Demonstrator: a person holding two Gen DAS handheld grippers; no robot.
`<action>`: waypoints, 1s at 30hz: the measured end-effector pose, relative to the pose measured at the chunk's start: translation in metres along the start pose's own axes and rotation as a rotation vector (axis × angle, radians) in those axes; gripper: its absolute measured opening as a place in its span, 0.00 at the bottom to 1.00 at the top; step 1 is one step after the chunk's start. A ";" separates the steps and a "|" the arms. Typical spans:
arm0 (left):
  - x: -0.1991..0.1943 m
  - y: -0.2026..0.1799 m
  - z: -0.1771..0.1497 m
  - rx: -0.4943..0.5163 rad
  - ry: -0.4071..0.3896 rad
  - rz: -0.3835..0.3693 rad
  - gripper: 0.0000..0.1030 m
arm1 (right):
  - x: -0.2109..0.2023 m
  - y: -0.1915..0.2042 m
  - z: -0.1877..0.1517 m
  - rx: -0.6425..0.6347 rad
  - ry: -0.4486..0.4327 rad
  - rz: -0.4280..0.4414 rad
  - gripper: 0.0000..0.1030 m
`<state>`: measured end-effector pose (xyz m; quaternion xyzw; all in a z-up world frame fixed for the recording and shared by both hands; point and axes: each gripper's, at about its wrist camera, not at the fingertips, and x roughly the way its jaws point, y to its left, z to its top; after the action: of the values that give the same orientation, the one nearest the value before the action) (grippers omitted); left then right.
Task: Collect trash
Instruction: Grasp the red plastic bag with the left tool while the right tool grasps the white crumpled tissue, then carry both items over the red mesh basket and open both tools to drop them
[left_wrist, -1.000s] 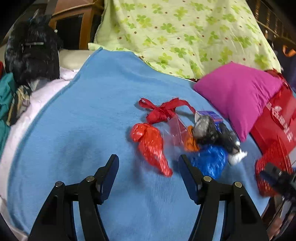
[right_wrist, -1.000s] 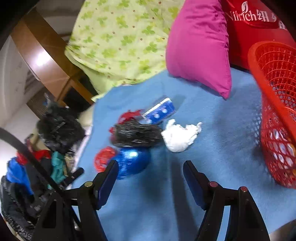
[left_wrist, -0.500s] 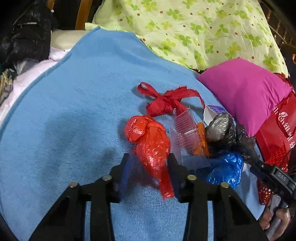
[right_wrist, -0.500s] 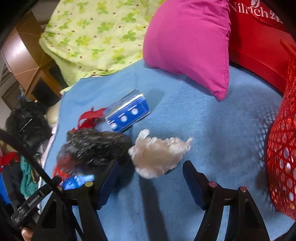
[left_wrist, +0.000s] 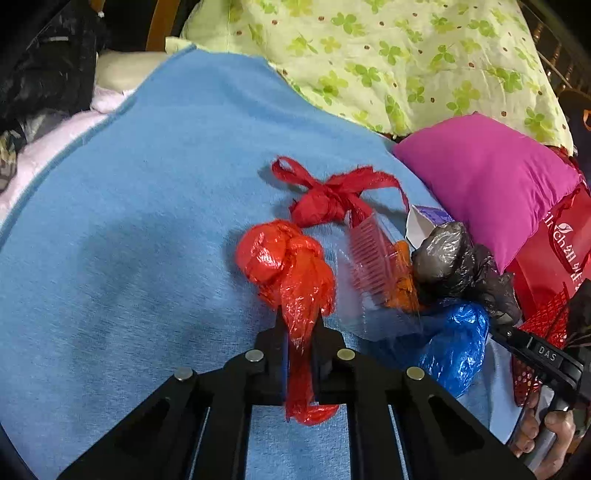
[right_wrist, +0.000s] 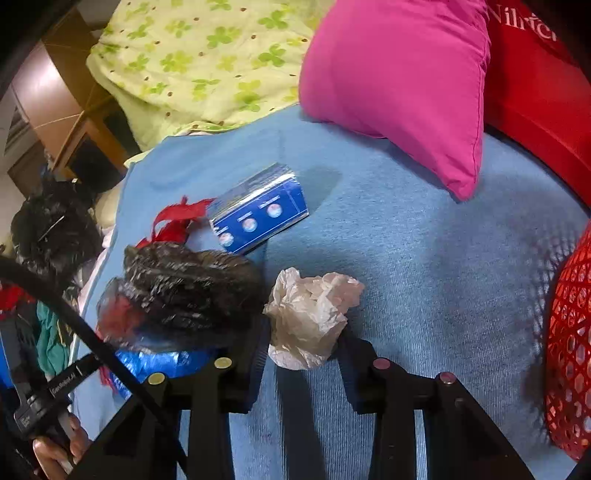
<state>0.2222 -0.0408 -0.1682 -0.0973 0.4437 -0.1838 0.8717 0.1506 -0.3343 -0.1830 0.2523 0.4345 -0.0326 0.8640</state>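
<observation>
- Left gripper (left_wrist: 300, 334): fingers clamped on the tail of the red plastic bag (left_wrist: 290, 266), which lies on the blue blanket (left_wrist: 147, 221).
- Right gripper (right_wrist: 301, 360): fingers apart, straddling the crumpled white tissue (right_wrist: 310, 314); contact unclear.
- Just beside the red bag: red ribbon (left_wrist: 332, 192), clear plastic tray (left_wrist: 373, 258), black bag (left_wrist: 458, 258), blue bag (left_wrist: 454, 343).
- Blue box (right_wrist: 258, 214) behind the tissue.
- Red basket (right_wrist: 569, 350) at right edge, pink pillow (right_wrist: 399, 81) behind.

Red plastic bag (left_wrist: 291, 266): crumpled, tail pinched between fingers (left_wrist: 275, 332). Crumpled white tissue (right_wrist: 310, 317) lies beside black bag (right_wrist: 188, 291) and blue box (right_wrist: 258, 212).
</observation>
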 end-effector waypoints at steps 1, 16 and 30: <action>-0.004 0.000 0.000 0.007 -0.014 0.002 0.09 | -0.003 0.000 -0.001 -0.004 -0.003 0.005 0.36; -0.086 -0.018 -0.027 0.151 -0.247 -0.011 0.09 | -0.092 0.020 -0.035 -0.187 -0.224 0.024 0.36; -0.163 -0.093 -0.050 0.277 -0.358 -0.112 0.09 | -0.164 0.023 -0.054 -0.254 -0.413 0.091 0.36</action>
<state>0.0725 -0.0599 -0.0461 -0.0323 0.2464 -0.2709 0.9300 0.0155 -0.3157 -0.0745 0.1490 0.2375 0.0105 0.9598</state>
